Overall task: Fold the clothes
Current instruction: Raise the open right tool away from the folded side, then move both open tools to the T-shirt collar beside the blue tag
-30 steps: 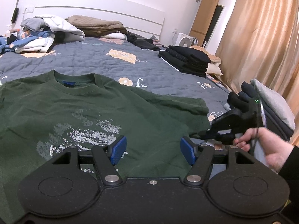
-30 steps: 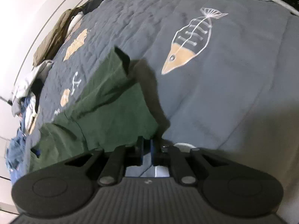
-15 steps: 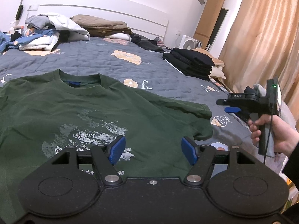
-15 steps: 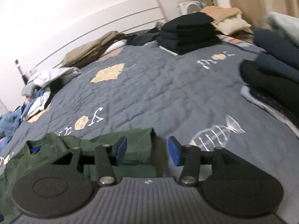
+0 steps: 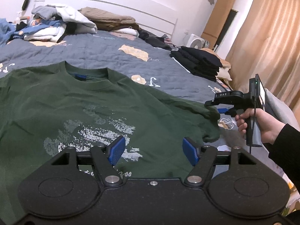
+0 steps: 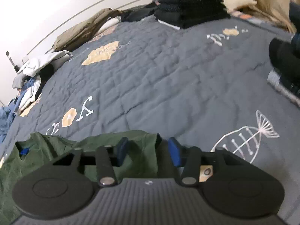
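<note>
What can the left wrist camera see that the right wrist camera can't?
Only the left wrist view shows the hand holding the right gripper, the white print on the shirt, the curtain and the little fan. Only the right wrist view shows the whole fish-bone drawing on the bedspread, and that gripper's jaws closing with nothing between them. Both show the green T-shirt and the stack of folded black clothes.

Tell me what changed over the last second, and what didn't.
The right gripper let go of the green T-shirt's sleeve, lifted off the quilt and rolled level. Its jaws are now closing, nothing pinched. The left gripper stayed open over the shirt, which still lies flat.
</note>
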